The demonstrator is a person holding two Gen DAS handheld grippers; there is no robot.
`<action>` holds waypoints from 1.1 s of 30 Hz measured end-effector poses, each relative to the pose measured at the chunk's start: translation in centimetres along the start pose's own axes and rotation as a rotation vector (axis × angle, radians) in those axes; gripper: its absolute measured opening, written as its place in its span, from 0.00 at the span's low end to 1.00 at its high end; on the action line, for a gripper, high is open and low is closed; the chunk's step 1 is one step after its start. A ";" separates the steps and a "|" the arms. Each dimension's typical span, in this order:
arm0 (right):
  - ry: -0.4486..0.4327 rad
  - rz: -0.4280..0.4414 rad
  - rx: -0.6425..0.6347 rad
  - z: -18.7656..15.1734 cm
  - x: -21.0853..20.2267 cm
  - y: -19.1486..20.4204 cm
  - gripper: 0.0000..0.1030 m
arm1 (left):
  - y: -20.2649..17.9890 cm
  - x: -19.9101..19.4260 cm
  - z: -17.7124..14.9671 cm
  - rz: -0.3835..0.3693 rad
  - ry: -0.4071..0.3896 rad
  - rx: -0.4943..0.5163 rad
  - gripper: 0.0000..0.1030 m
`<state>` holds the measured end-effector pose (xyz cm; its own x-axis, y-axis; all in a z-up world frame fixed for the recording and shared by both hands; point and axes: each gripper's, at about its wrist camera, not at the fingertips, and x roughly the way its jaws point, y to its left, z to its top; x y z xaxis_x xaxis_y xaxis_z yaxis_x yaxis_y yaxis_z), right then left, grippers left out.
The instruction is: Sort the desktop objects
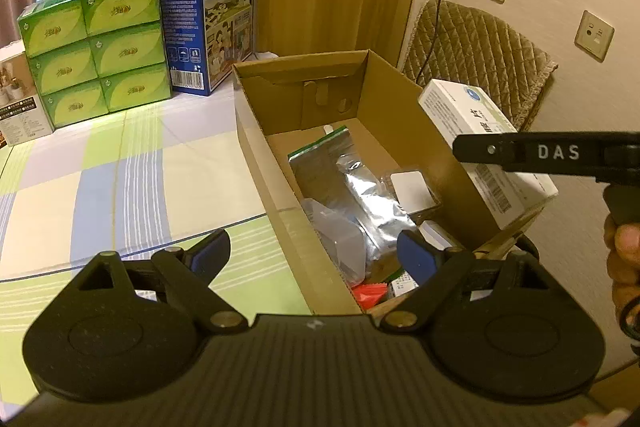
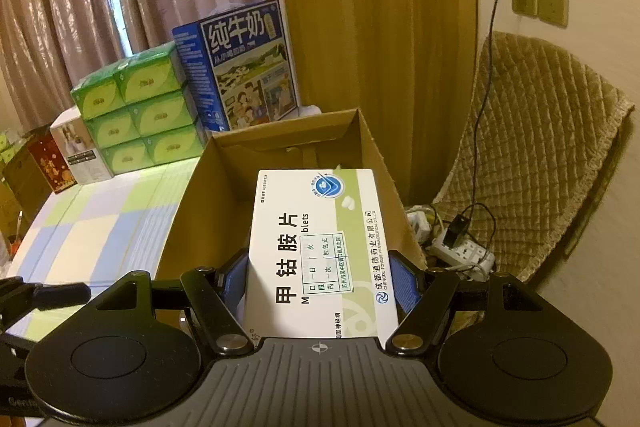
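Cardboard box [image 1: 256,131]: 1; white medicine box [image 2: 320,251]: 1; green cartons [image 1: 96,47]: 6.

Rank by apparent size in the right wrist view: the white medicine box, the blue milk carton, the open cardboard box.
1. Open cardboard box
2. White medicine box, enlarged by nearness to the camera
3. Blue milk carton, farther away, so true size unsure

dim warm indoor light | fisheye-bent edges | right edge blurred

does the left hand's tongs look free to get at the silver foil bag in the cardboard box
Probably yes: the left tongs stand open and empty just above the silver foil bag, which lies uncovered in the open-topped cardboard box.
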<state>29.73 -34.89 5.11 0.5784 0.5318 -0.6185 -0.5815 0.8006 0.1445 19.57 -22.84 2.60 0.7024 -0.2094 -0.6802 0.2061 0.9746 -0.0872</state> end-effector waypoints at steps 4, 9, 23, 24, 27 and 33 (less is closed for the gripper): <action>-0.016 0.003 0.023 0.4 0.0 -0.4 0.76 | 0.2 0.1 -0.2 0.003 0.004 -0.009 0.86; -0.032 -0.011 0.054 -0.5 -1.6 -1.2 0.86 | 0.4 -0.3 -0.5 0.003 0.005 -0.025 0.87; -0.017 -0.048 0.079 -5.7 -9.5 -2.7 0.94 | 0.4 -6.1 -4.2 0.045 -0.070 -0.130 0.99; -0.013 -0.048 0.078 -5.9 -9.9 -2.6 0.95 | 0.3 -6.5 -4.5 0.053 -0.071 -0.135 0.99; -0.006 -0.052 0.062 -6.5 -11.3 -2.2 0.98 | 0.0 -7.9 -5.1 0.060 -0.065 -0.154 0.99; -0.012 -0.060 0.060 -7.1 -13.9 -1.6 0.98 | -0.9 -10.2 -5.8 0.115 -0.020 -0.164 0.99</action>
<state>18.52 -45.50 7.97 0.6181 0.4854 -0.6183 -0.5108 0.8459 0.1535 8.30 -21.14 5.43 0.7284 -0.0960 -0.6784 0.0113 0.9917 -0.1281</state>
